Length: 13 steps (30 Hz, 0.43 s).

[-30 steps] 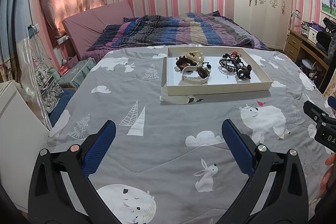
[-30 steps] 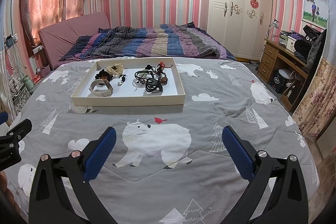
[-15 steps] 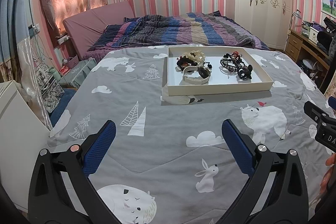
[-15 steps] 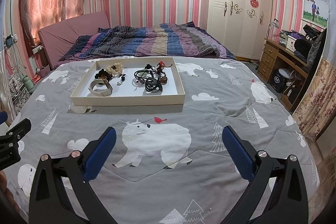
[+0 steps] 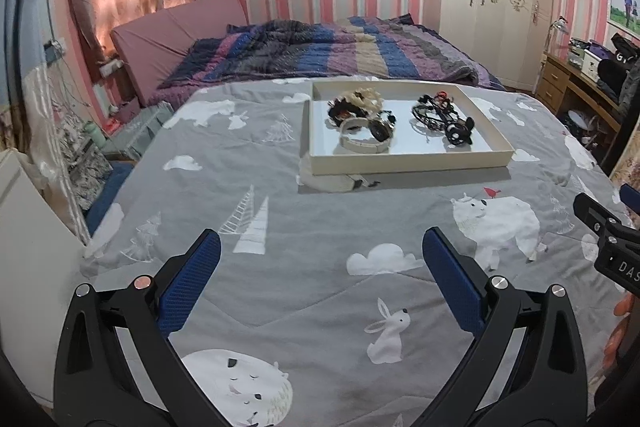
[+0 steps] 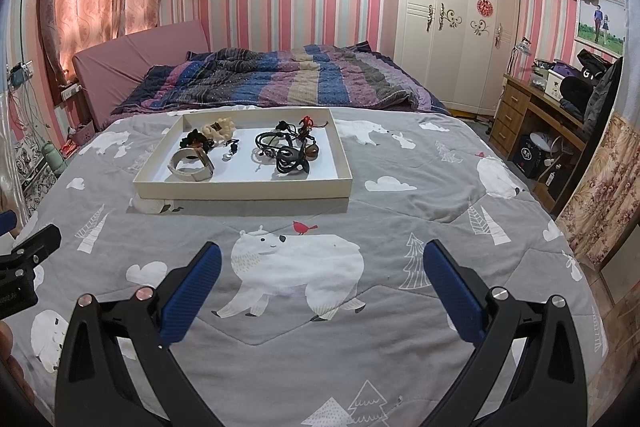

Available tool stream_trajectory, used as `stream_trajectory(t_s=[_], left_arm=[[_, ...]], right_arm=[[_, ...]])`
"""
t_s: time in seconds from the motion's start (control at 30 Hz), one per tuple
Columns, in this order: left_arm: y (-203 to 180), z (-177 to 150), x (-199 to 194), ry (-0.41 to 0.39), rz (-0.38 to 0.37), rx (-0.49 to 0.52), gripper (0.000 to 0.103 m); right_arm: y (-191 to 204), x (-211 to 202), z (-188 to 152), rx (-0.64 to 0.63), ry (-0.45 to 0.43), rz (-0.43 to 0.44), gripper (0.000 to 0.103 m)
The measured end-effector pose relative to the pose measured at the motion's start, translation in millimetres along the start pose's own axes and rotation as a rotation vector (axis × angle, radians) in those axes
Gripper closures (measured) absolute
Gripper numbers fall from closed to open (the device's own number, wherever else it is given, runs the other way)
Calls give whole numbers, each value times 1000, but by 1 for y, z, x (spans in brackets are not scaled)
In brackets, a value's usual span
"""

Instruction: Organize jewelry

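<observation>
A shallow cream tray (image 5: 408,160) (image 6: 244,187) lies on the grey animal-print bedspread, well ahead of both grippers. Inside it sit a wide white bangle (image 5: 363,143) (image 6: 191,167), a cream beaded piece (image 5: 366,95) (image 6: 218,127), black cords and beads (image 5: 438,115) (image 6: 280,143) and a black clip (image 6: 291,159). My left gripper (image 5: 321,267) hovers open over the bedspread, empty. My right gripper (image 6: 322,275) is also open and empty, above the polar bear print. Each gripper shows at the edge of the other's view.
A striped quilt (image 6: 280,83) is bunched at the head of the bed behind the tray. A white wardrobe (image 6: 452,27) and a wooden desk (image 6: 536,107) stand at the right. Clutter sits on the floor at the bed's left side (image 5: 80,147).
Both views have crept slightly; the tray and jewelry stay put and both grippers remain open.
</observation>
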<state>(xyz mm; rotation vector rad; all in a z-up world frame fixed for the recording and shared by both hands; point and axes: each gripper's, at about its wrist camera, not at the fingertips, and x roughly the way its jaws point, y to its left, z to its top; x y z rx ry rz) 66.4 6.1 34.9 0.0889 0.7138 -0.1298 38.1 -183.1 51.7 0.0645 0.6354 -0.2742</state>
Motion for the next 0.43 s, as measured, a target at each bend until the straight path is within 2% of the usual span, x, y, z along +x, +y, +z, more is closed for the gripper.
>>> stream_trajectory(t_s=[0.1, 0.27, 0.43], left_arm=[[-1, -1, 0, 2, 5, 1, 3], [-5, -2, -1, -3, 57, 15, 3], [-6, -2, -3, -9, 63, 20, 3]], right_arm=[[0, 0, 0, 1, 0, -1, 2], [-1, 2, -2, 2, 6, 0, 2], [-2, 2, -2, 3, 9, 1, 2]])
